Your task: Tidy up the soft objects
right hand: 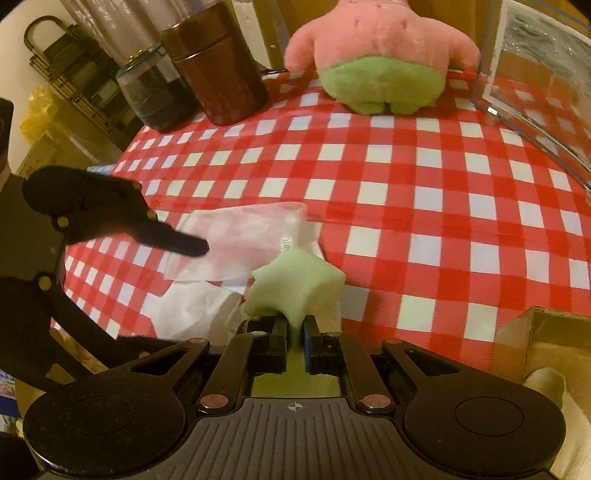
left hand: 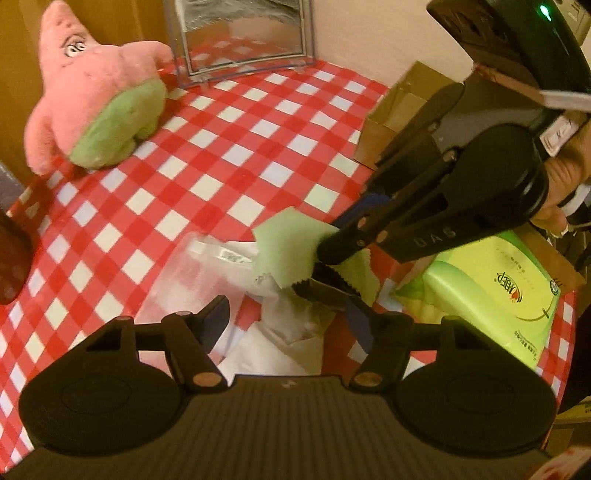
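Note:
My right gripper (right hand: 295,330) is shut on a small green cloth (right hand: 295,286) with zigzag edges, held just above the red checked tablecloth (right hand: 424,192). The cloth also shows in the left wrist view (left hand: 286,251), pinched by the right gripper (left hand: 325,273). My left gripper (left hand: 288,317) is open, its jaws either side of a clear plastic bag (left hand: 207,273) and white tissue (left hand: 266,354) below it. One left finger (right hand: 177,240) lies on the bag (right hand: 243,236). A pink and green star plush (left hand: 96,107) sits at the far side (right hand: 380,55).
A clear acrylic box (left hand: 243,33) stands at the back (right hand: 535,92). A brown canister (right hand: 218,70) and a glass jar (right hand: 155,96) stand beside the plush. A green tissue pack (left hand: 491,295) and cardboard boxes (left hand: 402,107) sit at the right edge.

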